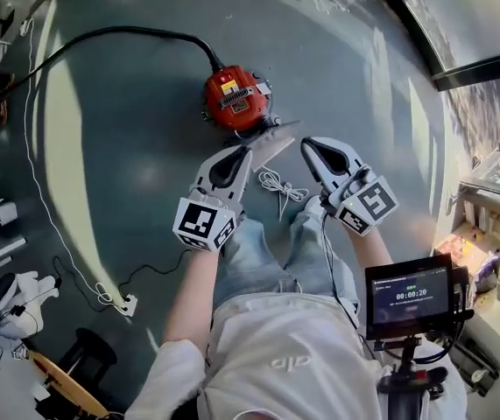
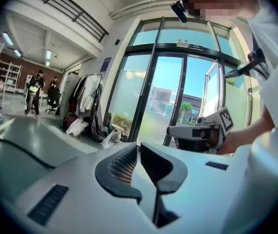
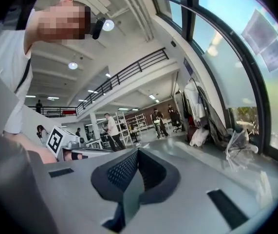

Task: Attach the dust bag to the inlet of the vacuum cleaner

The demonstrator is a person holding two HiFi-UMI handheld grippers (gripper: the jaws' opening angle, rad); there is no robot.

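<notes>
Left gripper [image 1: 242,153] and right gripper [image 1: 309,147] are both closed and empty, well above the floor [image 1: 127,164], where the dust bag [image 1: 271,145] lies against the vacuum [image 1: 236,99], so probably attached, hard to confirm.

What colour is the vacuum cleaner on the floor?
The vacuum cleaner is red; it shows best in the head view.

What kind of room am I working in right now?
Probably a big open workshop or lab hall: a balcony railing overhead, metal shelves at the back, tall glass doors and a bare grey floor.
</notes>
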